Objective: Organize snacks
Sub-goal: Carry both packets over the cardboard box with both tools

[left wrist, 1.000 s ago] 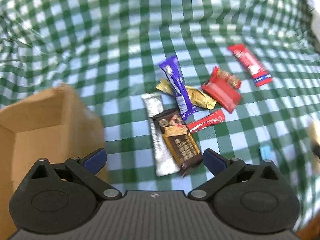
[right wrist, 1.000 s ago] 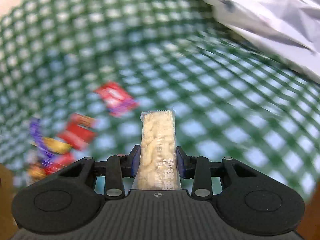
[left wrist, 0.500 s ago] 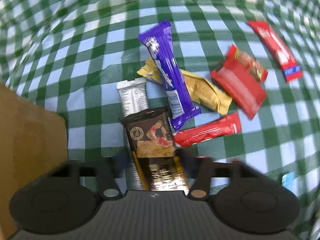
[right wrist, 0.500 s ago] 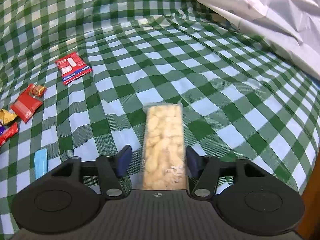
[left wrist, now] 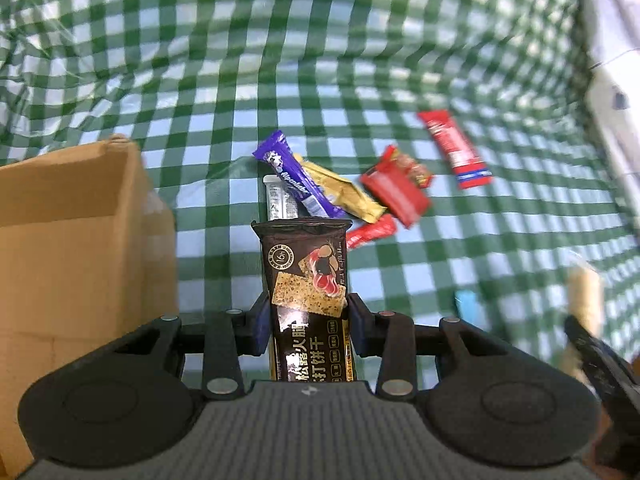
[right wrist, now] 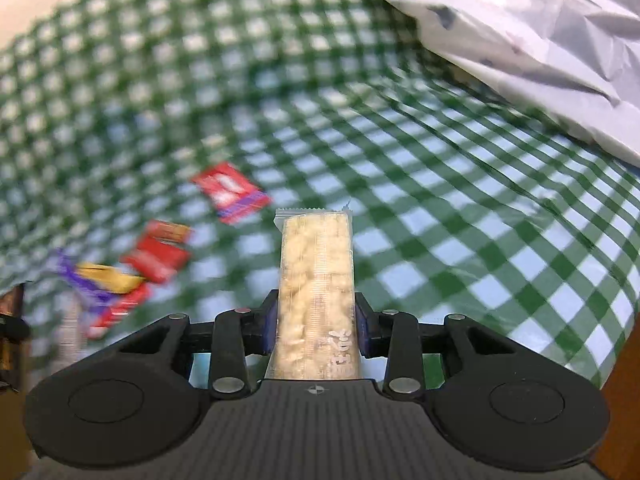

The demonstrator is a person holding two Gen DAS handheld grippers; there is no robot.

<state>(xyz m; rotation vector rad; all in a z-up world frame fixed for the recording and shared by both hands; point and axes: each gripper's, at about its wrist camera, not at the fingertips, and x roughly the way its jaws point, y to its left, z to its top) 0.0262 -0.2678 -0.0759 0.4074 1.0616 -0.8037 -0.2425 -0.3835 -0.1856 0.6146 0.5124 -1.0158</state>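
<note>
My left gripper [left wrist: 306,320] is shut on a dark brown cracker packet [left wrist: 306,264], held off the green checked cloth [left wrist: 240,80]. Beyond it lie a purple bar [left wrist: 296,182], a silver bar [left wrist: 278,200], a gold wrapper [left wrist: 344,192], a red packet [left wrist: 394,194], a thin red stick [left wrist: 370,232] and a long red bar [left wrist: 454,148]. An open cardboard box [left wrist: 68,240] stands to the left. My right gripper [right wrist: 316,320] has its jaws closing on a pale puffed-rice bar [right wrist: 316,264]; the pads press its sides. That bar [left wrist: 584,300] also shows blurred at the left wrist view's right edge.
A crumpled white plastic bag [right wrist: 520,40] lies at the cloth's far right. A small light blue item [left wrist: 466,304] sits on the cloth near the right gripper. The table's wooden edge [right wrist: 624,400] shows at the lower right.
My left gripper dropped onto the brown packet, shut on it and lifted it. The right gripper loosened around the pale bar low over the cloth, then closed again and rose.
</note>
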